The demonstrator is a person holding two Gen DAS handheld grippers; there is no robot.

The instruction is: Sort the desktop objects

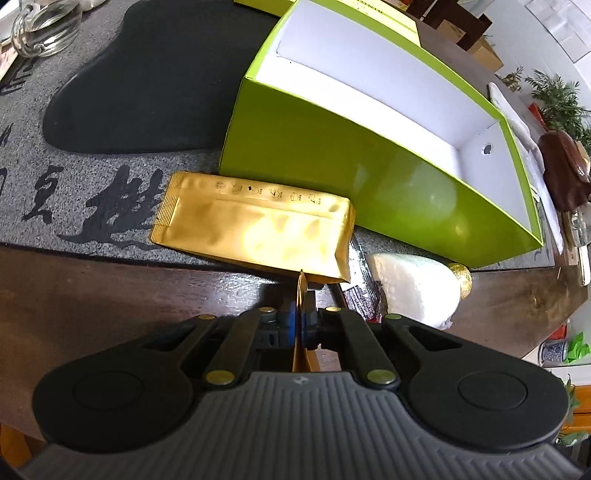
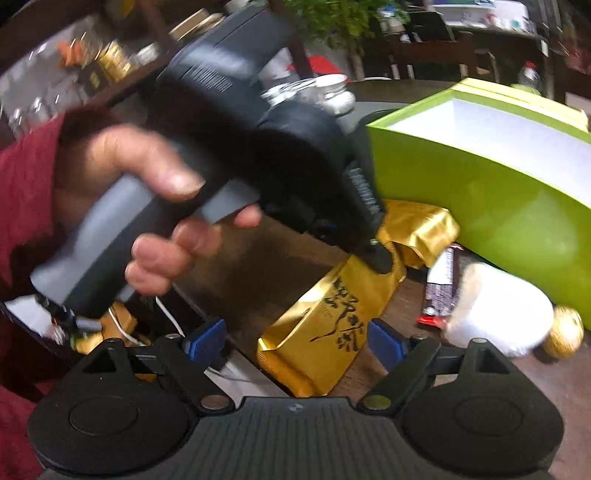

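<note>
we list: left gripper (image 1: 300,314) clenched on gold pouch (image 2: 325,332); right gripper (image 2: 291,341) released; green box (image 1: 369,166) on counter (image 1: 110,280).

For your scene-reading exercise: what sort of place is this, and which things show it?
Probably a tea table in a home or shop: a calligraphy tea mat, gold tea pouches, an open green gift box and glassware.

Wooden table (image 1: 110,280) bears grey mat (image 1: 37,177), green box (image 1: 332,166), gold pouch (image 1: 255,229).
</note>
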